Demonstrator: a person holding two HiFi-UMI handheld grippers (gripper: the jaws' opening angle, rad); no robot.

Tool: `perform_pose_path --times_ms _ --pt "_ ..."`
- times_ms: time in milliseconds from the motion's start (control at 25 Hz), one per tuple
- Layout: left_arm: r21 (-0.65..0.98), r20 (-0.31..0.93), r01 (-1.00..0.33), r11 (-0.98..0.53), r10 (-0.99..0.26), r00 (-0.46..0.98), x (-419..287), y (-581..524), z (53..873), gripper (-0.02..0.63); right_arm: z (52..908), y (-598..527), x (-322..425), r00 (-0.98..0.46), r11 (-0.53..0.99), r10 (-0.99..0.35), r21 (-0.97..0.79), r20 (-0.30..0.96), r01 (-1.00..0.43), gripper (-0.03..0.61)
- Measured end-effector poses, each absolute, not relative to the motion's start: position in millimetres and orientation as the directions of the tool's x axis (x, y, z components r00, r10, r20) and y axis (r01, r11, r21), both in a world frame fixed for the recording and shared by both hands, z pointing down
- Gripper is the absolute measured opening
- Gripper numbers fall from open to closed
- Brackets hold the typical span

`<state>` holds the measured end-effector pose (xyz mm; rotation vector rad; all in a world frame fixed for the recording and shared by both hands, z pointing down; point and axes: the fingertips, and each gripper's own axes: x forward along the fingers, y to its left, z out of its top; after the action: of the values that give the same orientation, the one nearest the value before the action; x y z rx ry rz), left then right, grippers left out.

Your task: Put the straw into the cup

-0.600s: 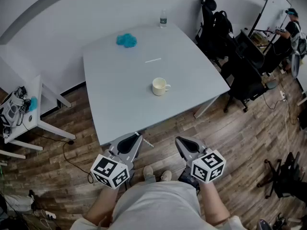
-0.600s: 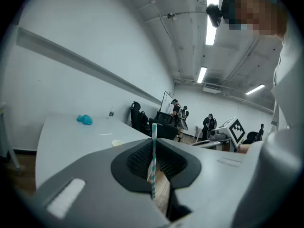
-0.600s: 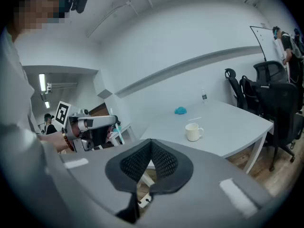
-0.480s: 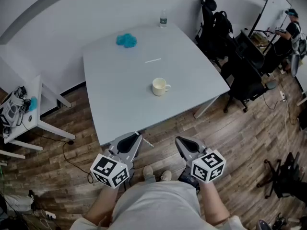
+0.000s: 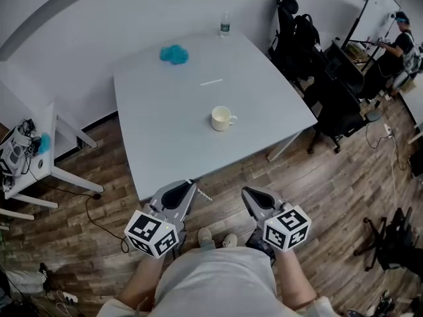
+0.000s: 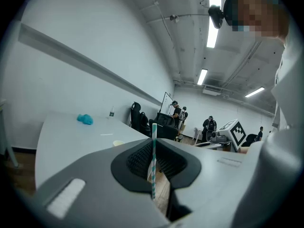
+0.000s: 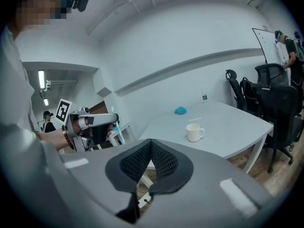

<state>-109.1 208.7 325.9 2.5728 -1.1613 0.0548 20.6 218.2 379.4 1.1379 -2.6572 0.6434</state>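
A cream mug [image 5: 222, 118] stands upright near the middle of the grey table [image 5: 158, 137], and it also shows in the right gripper view [image 7: 194, 132]. My left gripper [image 5: 188, 185] hangs in front of the table's near edge, shut on a green-and-white striped straw [image 6: 153, 160]. The straw's end pokes out to the right [image 5: 203, 195]. My right gripper [image 5: 246, 193] is level with it, also off the table, shut with nothing between its pads [image 7: 150, 144]. Both are well short of the mug.
A second thin white straw [image 5: 211, 82] lies beyond the mug. A blue crumpled thing [image 5: 174, 54] and a water bottle [image 5: 225, 26] sit at the far edge. Black office chairs [image 5: 317, 78] crowd the right side. A small white side table [image 5: 39, 157] is at left.
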Motion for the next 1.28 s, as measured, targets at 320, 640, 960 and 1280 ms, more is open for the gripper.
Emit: perform_pose_path --times_ms 320,640,960,1280 --pt "0.262 0.150 -0.721 -0.642 -0.711 0.687 -127.0 209.4 322.9 0.038 369.0 213.8 4.1 -0.671 0.589 -0.687 -0.326 0.280 -0.739 0.006" --pt "0.259 0.142 -0.694 -0.672 -0.684 0.715 -134.1 212.4 323.7 0.038 373.8 220.6 -1.6 -0.645 0.553 -0.714 -0.344 0.273 -0.759 0.006" --pt "0.252 0.130 -0.680 -0.688 -0.672 0.729 -128.6 196.4 322.7 0.038 377.4 207.7 3.3 -0.639 0.543 -0.725 -0.356 0.257 -0.760 0.006" --pt "0.274 0.152 -0.683 -0.677 -0.671 0.725 -119.5 165.4 335.1 0.038 388.1 174.7 9.6 -0.655 0.553 -0.704 -0.364 0.277 -0.749 0.006"
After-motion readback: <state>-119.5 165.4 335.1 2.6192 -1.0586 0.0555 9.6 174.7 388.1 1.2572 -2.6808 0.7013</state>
